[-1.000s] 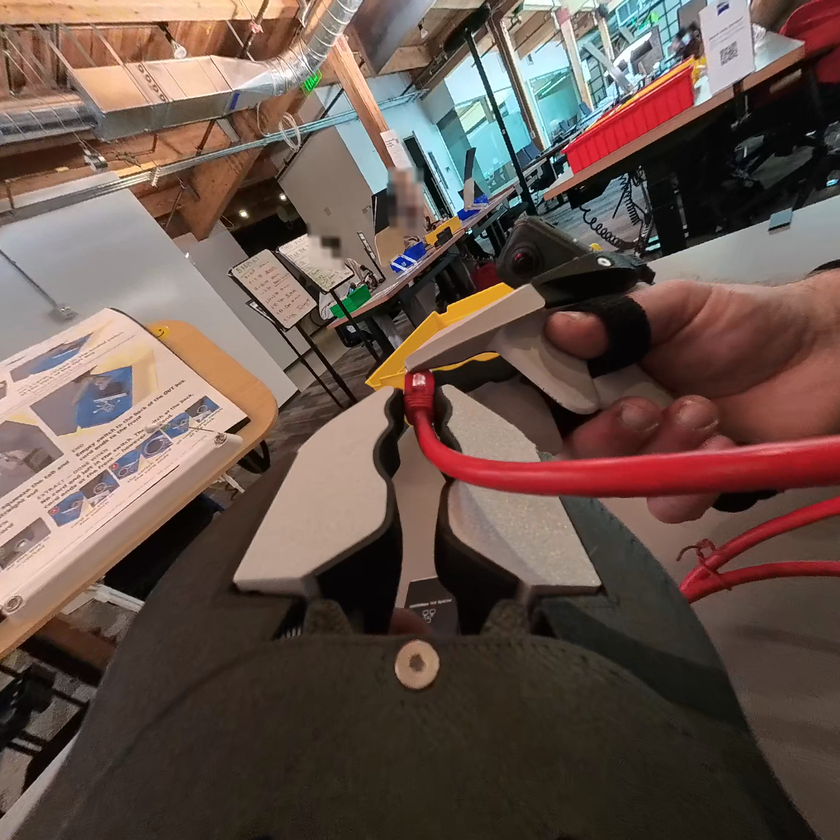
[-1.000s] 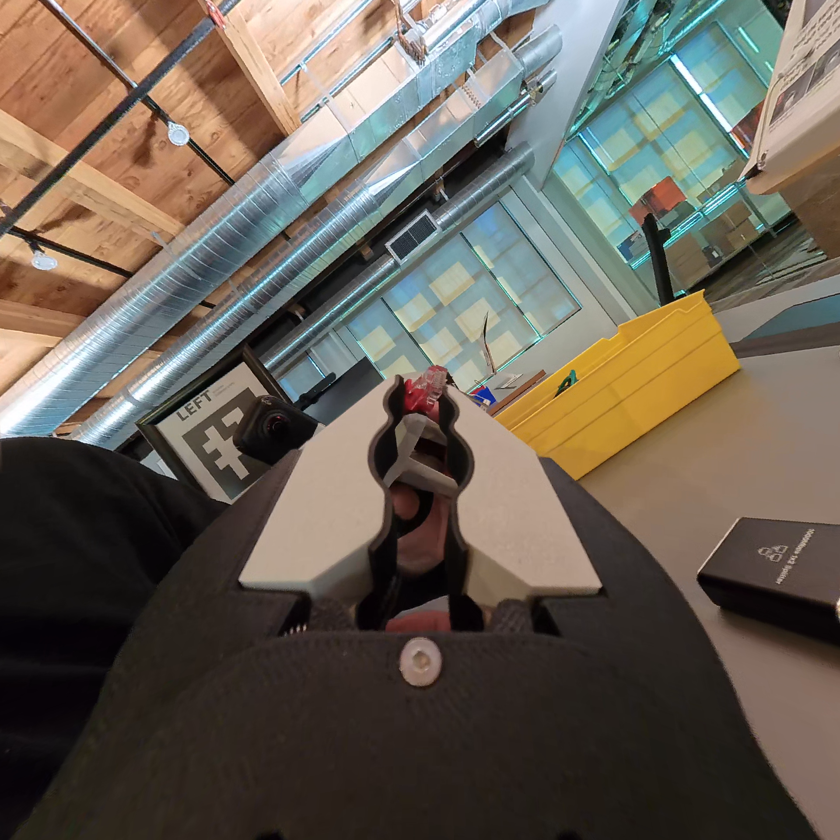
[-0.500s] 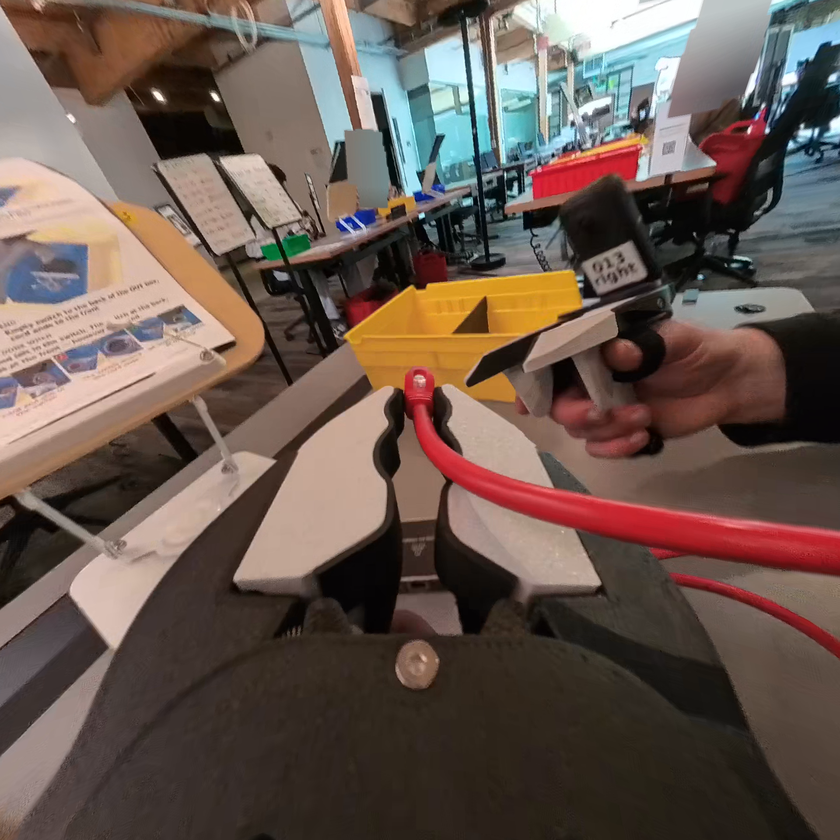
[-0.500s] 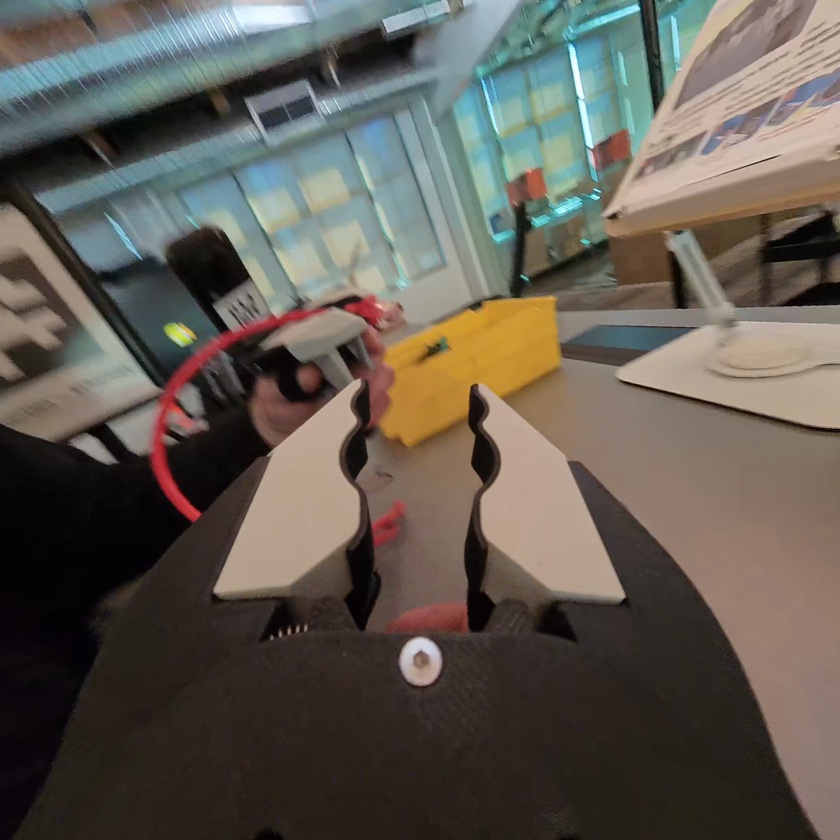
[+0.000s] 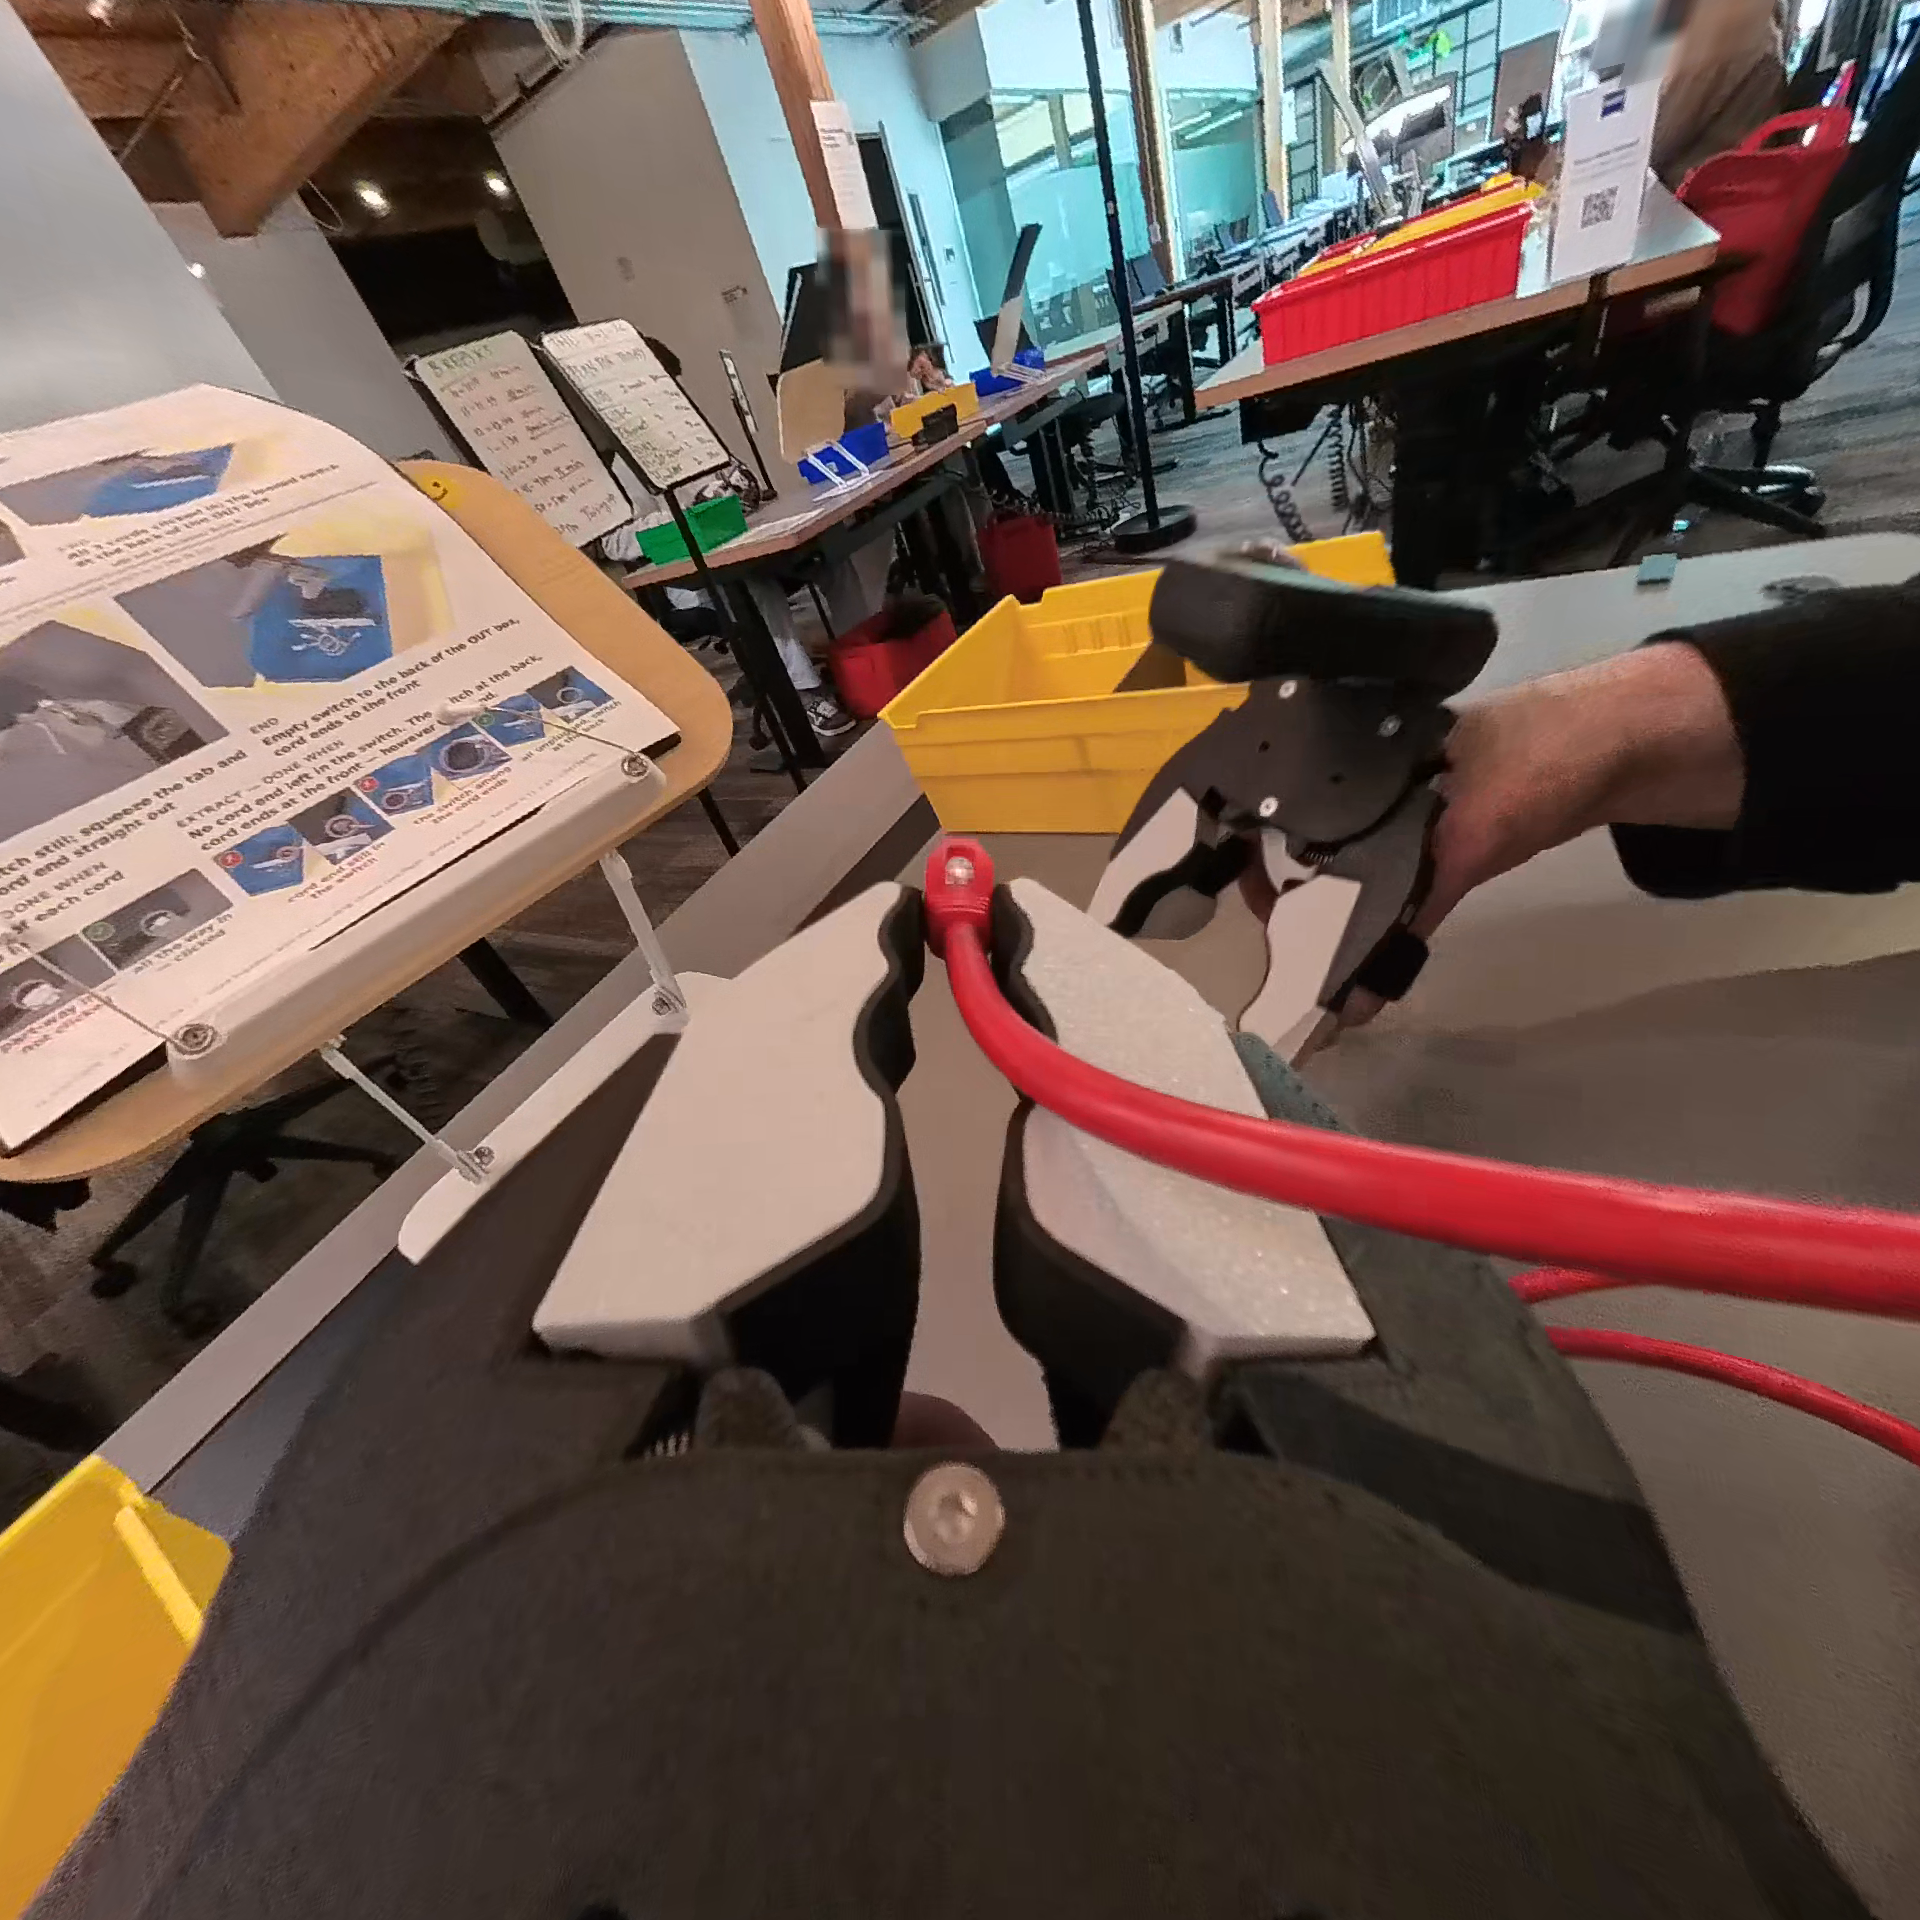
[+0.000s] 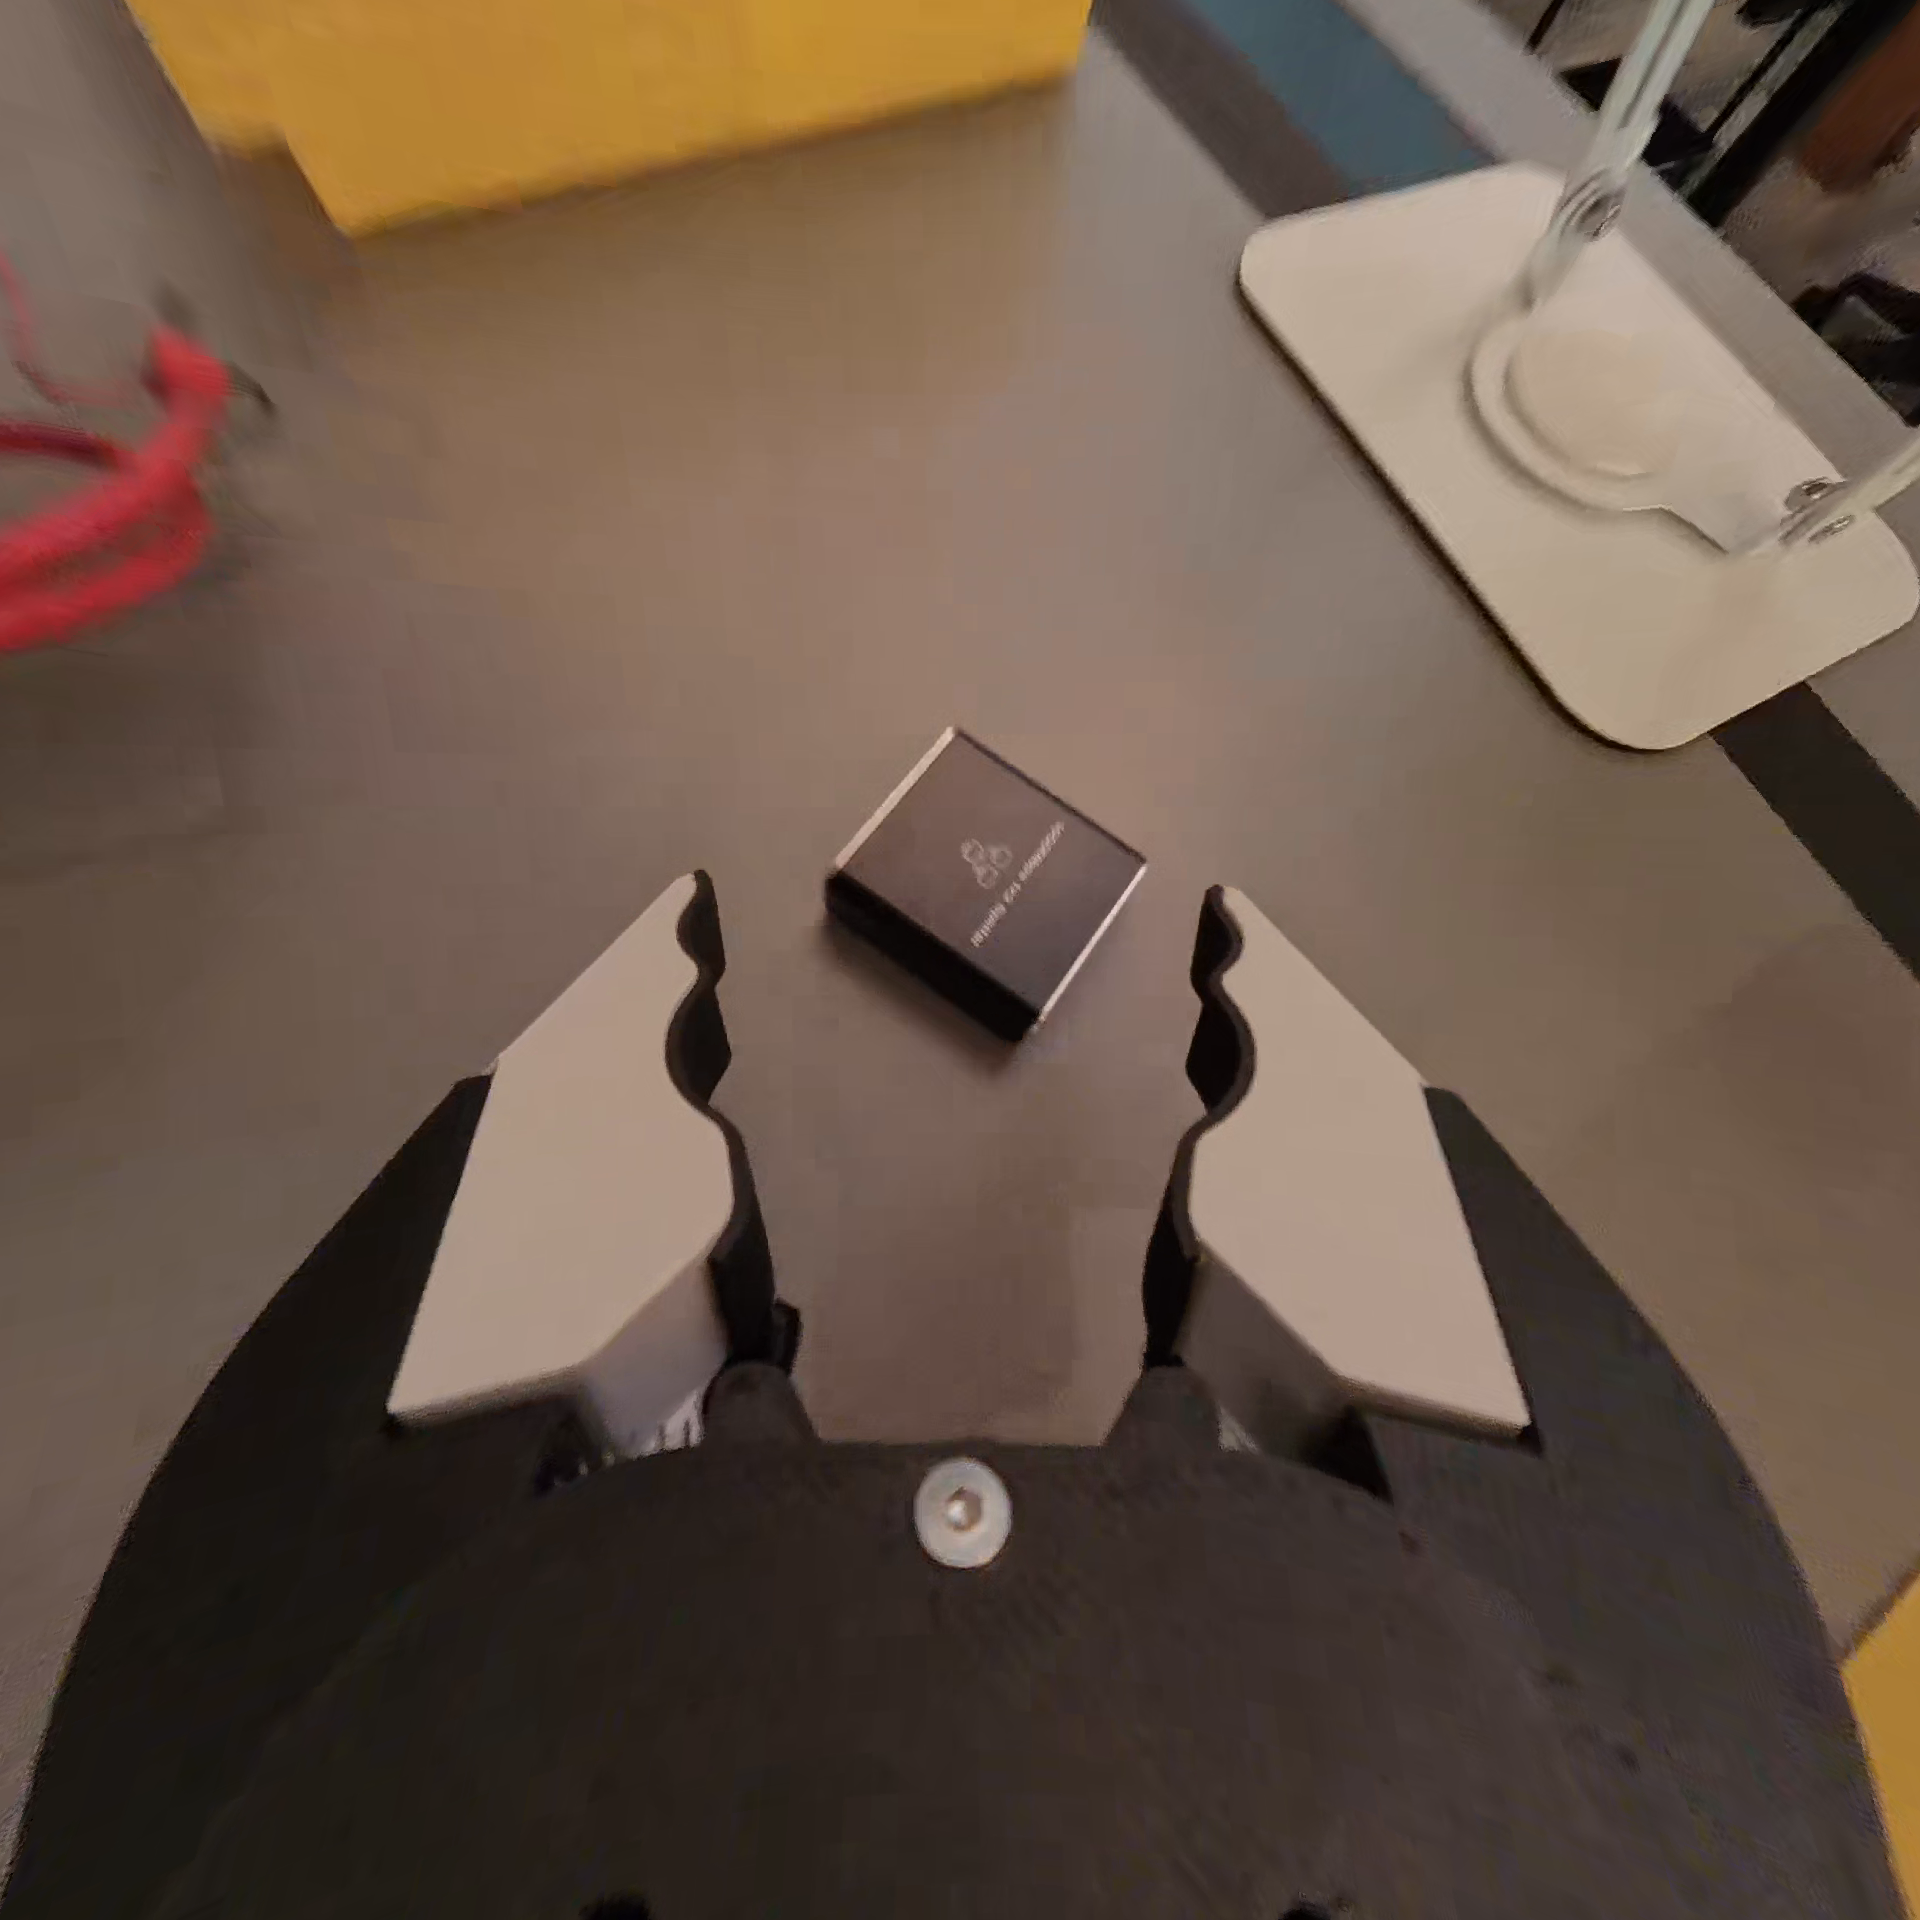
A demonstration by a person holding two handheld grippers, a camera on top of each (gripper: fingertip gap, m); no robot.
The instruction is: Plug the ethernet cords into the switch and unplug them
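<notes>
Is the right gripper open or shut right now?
Open: the right gripper has its fingers spread wide above the black switch, holding nothing.

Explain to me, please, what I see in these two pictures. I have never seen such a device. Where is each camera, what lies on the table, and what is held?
A person holds one hand-squeezed gripper in each hand, and each carries a camera looking forward along its two fingers. In the left wrist view, the left gripper is shut on the plug end of a red cord. Beyond it you see the person's right hand pointing the right gripper down at the table. In the right wrist view, that gripper is open above a small black switch lying on the grey table. Also on the table are a yellow bin, more red cord, and the white base of a stand carrying an instruction sheet.
</notes>
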